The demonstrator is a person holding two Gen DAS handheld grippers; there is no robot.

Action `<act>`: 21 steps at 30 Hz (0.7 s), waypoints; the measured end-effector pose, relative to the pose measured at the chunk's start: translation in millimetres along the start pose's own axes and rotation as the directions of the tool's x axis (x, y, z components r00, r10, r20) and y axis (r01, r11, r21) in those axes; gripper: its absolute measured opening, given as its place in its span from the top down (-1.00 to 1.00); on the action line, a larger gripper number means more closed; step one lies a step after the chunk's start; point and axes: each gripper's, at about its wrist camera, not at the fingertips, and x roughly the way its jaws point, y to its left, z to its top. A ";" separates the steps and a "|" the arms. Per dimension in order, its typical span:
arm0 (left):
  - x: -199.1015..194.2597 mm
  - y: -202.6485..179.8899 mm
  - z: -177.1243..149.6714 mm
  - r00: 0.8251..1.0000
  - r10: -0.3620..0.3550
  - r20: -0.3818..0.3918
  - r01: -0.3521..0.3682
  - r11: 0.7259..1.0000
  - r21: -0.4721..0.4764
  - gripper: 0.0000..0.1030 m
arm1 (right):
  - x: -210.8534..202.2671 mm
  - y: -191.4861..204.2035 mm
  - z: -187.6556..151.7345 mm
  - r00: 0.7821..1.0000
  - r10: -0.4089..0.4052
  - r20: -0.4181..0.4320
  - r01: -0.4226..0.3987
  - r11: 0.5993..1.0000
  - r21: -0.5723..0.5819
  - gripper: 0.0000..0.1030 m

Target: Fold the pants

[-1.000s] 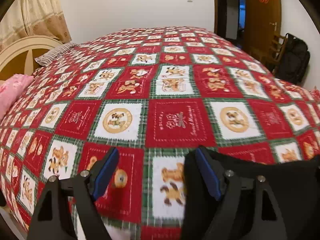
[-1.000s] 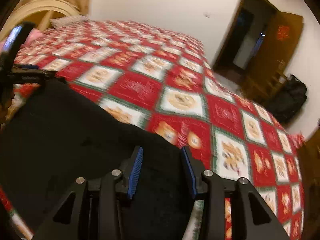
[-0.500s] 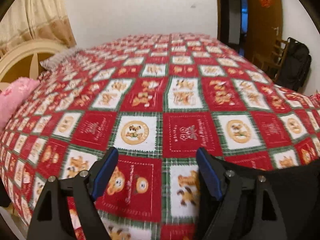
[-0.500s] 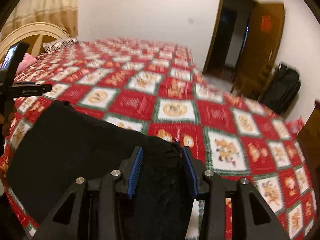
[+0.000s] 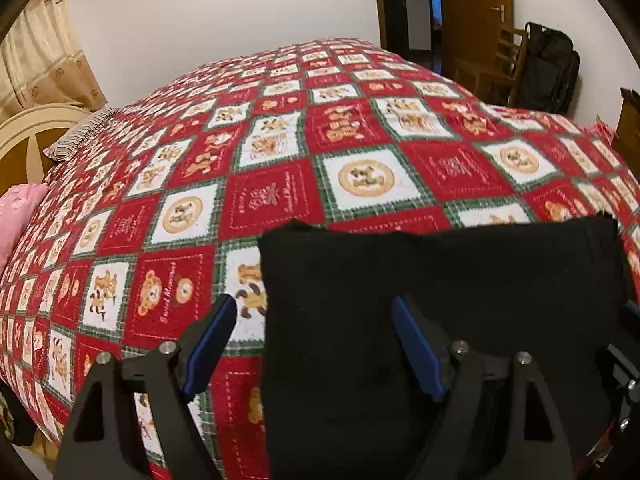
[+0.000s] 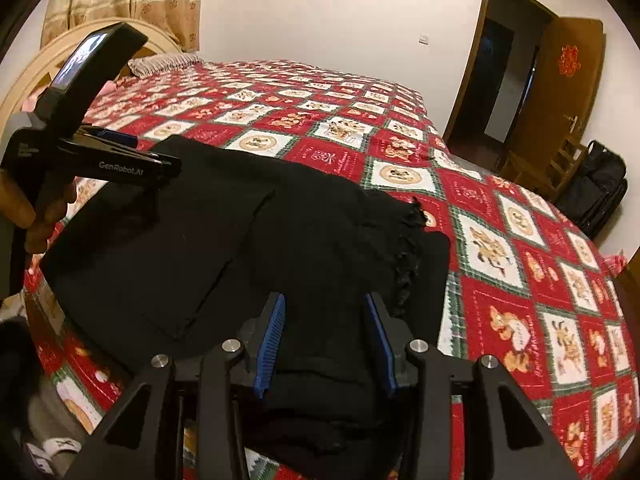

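Pants [image 6: 248,240] lie folded, black, at the near edge of the bed [image 5: 360,140].
Your left tongs [image 5: 312,344] stand spread above them; your right tongs [image 6: 326,336] hover half-spread, pinching nothing.

Each wrist camera is looking forward and down along its own fingers, close over the bed's [image 5: 360,152] near edge; both are sharing the black pants [image 6: 248,240], the quilt and the far doorway [image 6: 496,80].
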 end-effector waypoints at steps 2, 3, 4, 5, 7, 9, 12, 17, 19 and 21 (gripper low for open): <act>1.5 -3.4 -2.8 1.000 0.015 0.001 -0.015 1.000 0.011 -0.61 | -0.8 -2.1 -2.7 1.000 -0.007 0.006 0.007 1.000 0.008 0.17; 2.6 -4.6 -4.0 1.000 0.020 0.000 -0.020 1.000 0.016 -0.61 | -1.6 -4.6 -3.7 1.000 -0.005 0.007 0.005 1.000 0.024 0.17; 3.6 -5.3 -5.3 1.000 0.022 -0.001 -0.022 1.000 0.017 -0.62 | -2.4 -7.1 -4.6 1.000 -0.017 0.004 0.017 0.999 0.037 0.17; 4.1 -5.5 -6.3 1.000 0.025 -0.001 -0.025 1.000 0.017 -0.64 | -3.6 -10.3 -5.7 1.000 -0.019 0.004 0.019 0.999 0.047 0.17; 4.8 -5.0 -7.9 0.999 0.040 0.002 -0.040 0.999 0.007 -0.76 | -6.4 -12.1 -7.2 1.000 -0.023 0.000 0.023 0.998 0.060 0.16; 5.0 -3.2 -8.1 0.999 0.042 -0.002 -0.042 0.999 -0.004 -0.79 | -7.4 -11.8 -5.5 1.000 -0.025 -0.015 0.026 0.998 0.063 0.16; 0.9 0.7 -8.0 1.000 0.024 -0.017 -0.024 1.000 -0.008 -0.79 | -19.1 -17.9 -2.5 1.000 0.012 0.021 -0.014 0.991 0.133 0.15; -21.3 15.0 -13.6 1.000 -0.011 0.005 0.011 0.999 -0.035 -0.83 | -43.4 -43.3 0.6 0.984 0.061 0.166 -0.112 0.942 0.318 -0.37; -25.8 24.4 -16.7 0.999 -0.030 0.031 0.032 0.997 -0.065 -0.92 | -46.1 -53.3 0.7 0.981 0.042 0.192 -0.111 0.925 0.364 -0.37; -25.7 31.7 -19.4 0.998 -0.046 0.043 0.050 0.994 -0.098 -0.92 | -41.8 -62.0 -2.5 0.985 0.026 0.169 -0.094 0.910 0.403 -0.37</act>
